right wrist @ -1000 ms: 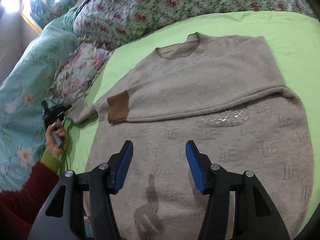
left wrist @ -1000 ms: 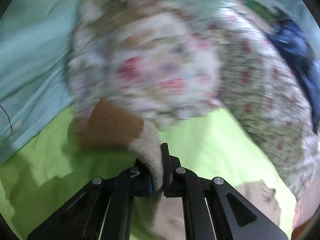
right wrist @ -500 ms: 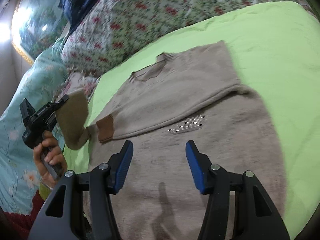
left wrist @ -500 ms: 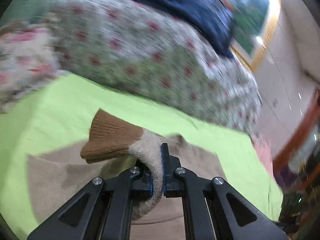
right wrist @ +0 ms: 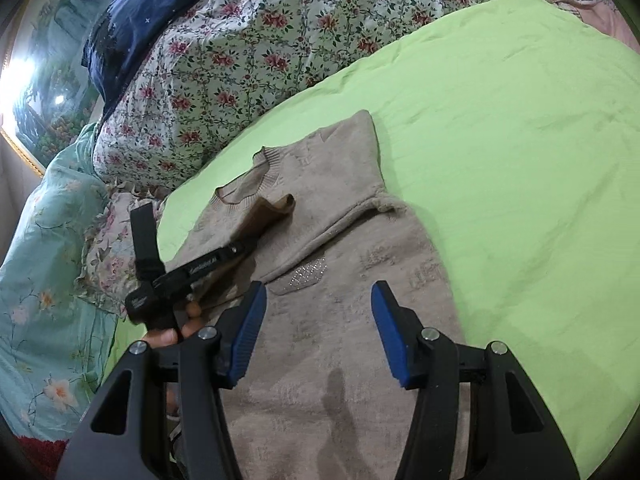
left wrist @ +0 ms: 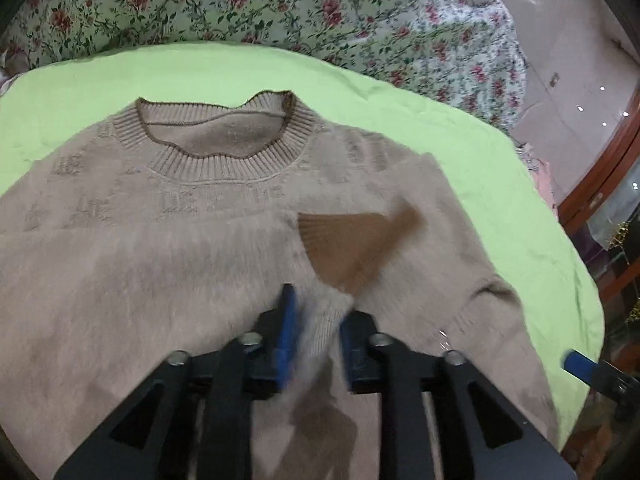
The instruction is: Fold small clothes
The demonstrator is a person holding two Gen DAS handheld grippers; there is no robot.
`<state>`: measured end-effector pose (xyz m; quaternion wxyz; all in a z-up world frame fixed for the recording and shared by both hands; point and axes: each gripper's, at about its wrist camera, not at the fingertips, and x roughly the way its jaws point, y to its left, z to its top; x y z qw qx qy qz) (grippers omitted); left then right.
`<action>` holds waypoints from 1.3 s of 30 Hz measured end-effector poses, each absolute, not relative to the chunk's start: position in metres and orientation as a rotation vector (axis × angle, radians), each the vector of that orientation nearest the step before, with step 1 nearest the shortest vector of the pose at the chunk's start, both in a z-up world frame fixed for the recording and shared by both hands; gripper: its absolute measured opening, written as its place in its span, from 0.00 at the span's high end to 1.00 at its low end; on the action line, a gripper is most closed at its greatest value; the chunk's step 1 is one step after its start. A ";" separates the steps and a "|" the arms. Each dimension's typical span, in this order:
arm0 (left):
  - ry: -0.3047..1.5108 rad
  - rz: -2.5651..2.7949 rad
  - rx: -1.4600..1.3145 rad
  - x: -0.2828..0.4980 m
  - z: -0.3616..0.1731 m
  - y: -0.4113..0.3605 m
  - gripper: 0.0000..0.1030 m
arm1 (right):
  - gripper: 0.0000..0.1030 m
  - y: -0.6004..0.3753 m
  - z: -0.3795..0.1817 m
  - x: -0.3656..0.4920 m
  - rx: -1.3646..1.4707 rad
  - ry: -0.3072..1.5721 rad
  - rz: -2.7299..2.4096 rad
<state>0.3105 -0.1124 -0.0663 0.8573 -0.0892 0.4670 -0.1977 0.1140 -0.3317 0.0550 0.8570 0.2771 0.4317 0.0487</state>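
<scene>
A beige knit sweater (left wrist: 168,240) lies flat on the green sheet, collar (left wrist: 216,128) at the far side; it also shows in the right wrist view (right wrist: 344,264). One sleeve with a brown cuff (left wrist: 352,248) is drawn across the chest. My left gripper (left wrist: 318,336) has its jaws parted, with the sleeve lying between them, blurred. In the right wrist view the left gripper (right wrist: 248,246) hovers over the sweater with the brown cuff (right wrist: 272,210) past its tips. My right gripper (right wrist: 318,328) is open and empty above the sweater's lower body.
A green sheet (right wrist: 520,160) covers the bed. A floral quilt (right wrist: 248,52) is piled along the far side, with a dark blue garment (right wrist: 132,24) on it. A teal floral cover (right wrist: 44,264) lies at the left. The bed's right edge meets wooden furniture (left wrist: 600,184).
My left gripper carried the sleeve from the bed's left side over the sweater's chest, and its jaws have parted. My right gripper pulled back a little and stayed open.
</scene>
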 end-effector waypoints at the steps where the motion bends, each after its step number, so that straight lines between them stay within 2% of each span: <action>1: 0.980 -0.411 -0.178 0.305 -0.064 -0.111 0.51 | 0.46 -0.327 0.053 0.119 0.583 0.914 0.114; 4: 0.950 -0.372 -0.149 0.278 -0.051 -0.092 0.46 | 0.46 -0.311 0.047 0.133 0.573 0.924 0.155; 12: 0.926 -0.189 -0.223 0.208 -0.038 0.022 0.45 | 0.46 -0.271 0.014 0.190 0.633 0.971 0.206; 17: 0.961 0.025 -0.211 0.209 -0.054 0.088 0.43 | 0.46 -0.260 -0.007 0.227 0.660 1.013 0.179; 20: 1.002 0.062 -0.321 0.221 -0.070 0.121 0.44 | 0.46 -0.252 -0.024 0.249 0.675 1.052 0.157; 21: 1.012 0.075 -0.346 0.227 -0.074 0.127 0.44 | 0.48 -0.247 -0.027 0.256 0.668 1.053 0.158; 22: 1.012 0.085 -0.356 0.232 -0.076 0.130 0.44 | 0.74 -0.241 -0.027 0.262 0.654 1.056 0.166; 23: 0.995 0.092 -0.350 0.237 -0.076 0.131 0.44 | 0.91 -0.236 -0.025 0.269 0.643 1.065 0.177; 27: 0.989 0.096 -0.267 0.253 -0.080 0.120 0.42 | 0.91 -0.235 0.028 0.277 0.644 0.905 0.246; 32: 0.973 0.122 -0.222 0.259 -0.079 0.113 0.42 | 0.92 -0.288 0.083 0.257 0.691 0.681 0.180; 34: 0.946 0.155 -0.290 0.256 -0.076 0.122 0.46 | 0.92 -0.299 0.077 0.254 0.669 0.711 0.153; 39: 0.866 0.241 -0.448 0.237 -0.069 0.144 0.46 | 0.91 -0.303 0.016 0.245 0.650 0.885 0.132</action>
